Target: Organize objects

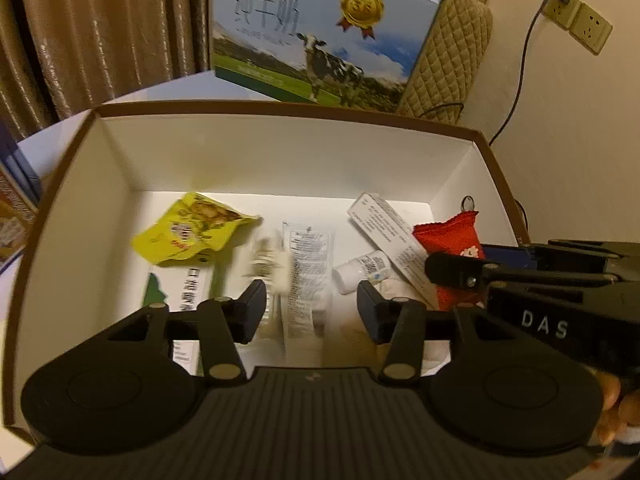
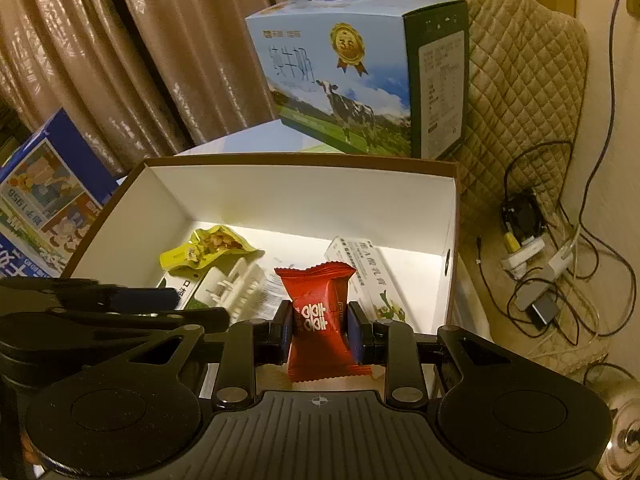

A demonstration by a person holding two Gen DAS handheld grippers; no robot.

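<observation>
- Over the white-lined box (image 1: 280, 160), left gripper (image 1: 311, 306): jaws wide, holding nothing, above a blurred white item (image 1: 272, 264).
- Lower right, right gripper (image 2: 319, 330): jaws clamped on red candy packet (image 2: 318, 312), above the box interior.

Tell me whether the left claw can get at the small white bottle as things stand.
Probably yes: the left claw is open above the box, and the small white bottle lies uncovered just ahead of it.

Right gripper (image 2: 319, 330) clamps red candy packet (image 2: 318, 312) upright over near edge of open white box (image 2: 304, 196). Inside: yellow snack bag (image 2: 206, 250) far left, white hair clip (image 2: 236, 286) beside it, long white carton (image 2: 366, 276) right. Milk carton (image 2: 360, 76) stands beyond the box.
</observation>
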